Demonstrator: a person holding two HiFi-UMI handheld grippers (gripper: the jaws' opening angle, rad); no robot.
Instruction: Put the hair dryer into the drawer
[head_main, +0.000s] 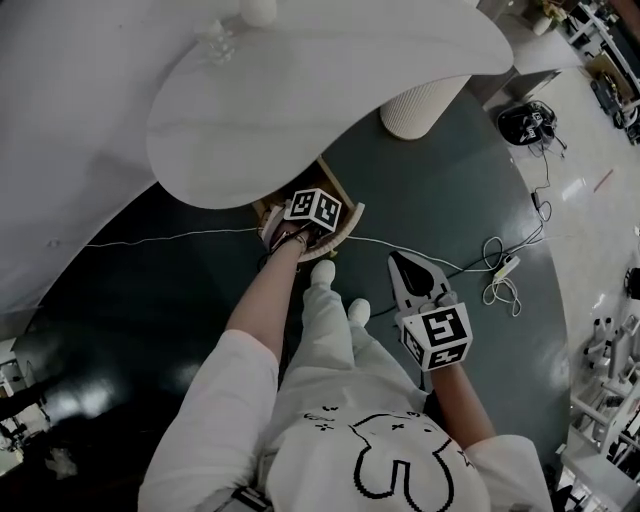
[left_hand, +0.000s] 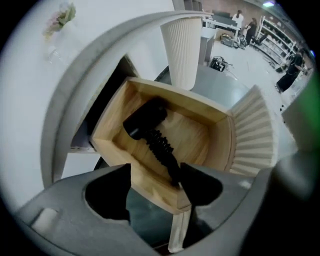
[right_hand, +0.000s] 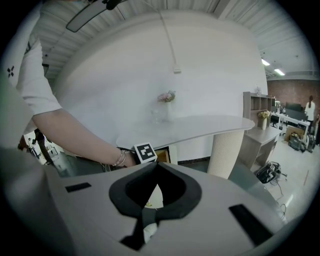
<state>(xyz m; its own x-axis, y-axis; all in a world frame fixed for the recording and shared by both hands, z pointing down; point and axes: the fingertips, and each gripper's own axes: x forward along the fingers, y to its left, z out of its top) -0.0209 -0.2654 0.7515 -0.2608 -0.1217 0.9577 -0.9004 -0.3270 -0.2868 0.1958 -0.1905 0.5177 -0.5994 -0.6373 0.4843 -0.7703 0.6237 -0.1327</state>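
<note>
Observing the left gripper (left_hand: 155, 171) hanging above the open wooden drawer (left_hand: 112, 150), pointing steeply down, jaws standing wide apart and pressing on nothing. Finding the hair dryer (left_hand: 149, 125), black, lying on the floor of that drawer: head toward the inner end under the desk's edge, ribbed handle running diagonally toward the drawer's near corner, its end passing behind one jaw tip; contact there not determinable. Noting the drawer's ribbed white front panel (left_hand: 256, 135) at the outer end, and the ribbed pedestal (left_hand: 182, 50) of the desk (head_main: 330, 90) standing just behind the drawer. Seeing, in the head view, the left marker cube (head_main: 313, 208) covering most of the drawer beneath the desk's rounded edge. Recording the right gripper (right_hand: 156, 165) well apart from the drawer, above the dark floor (head_main: 150, 300), jaws closed tip to tip with nothing between. Logging markings: black-and-white square code patterns on the left marker cube and the right marker cube (head_main: 440, 337); a black outline drawing on the person's white shirt (head_main: 390, 465). Noting a white cable (head_main: 170, 238) crossing the floor.
</note>
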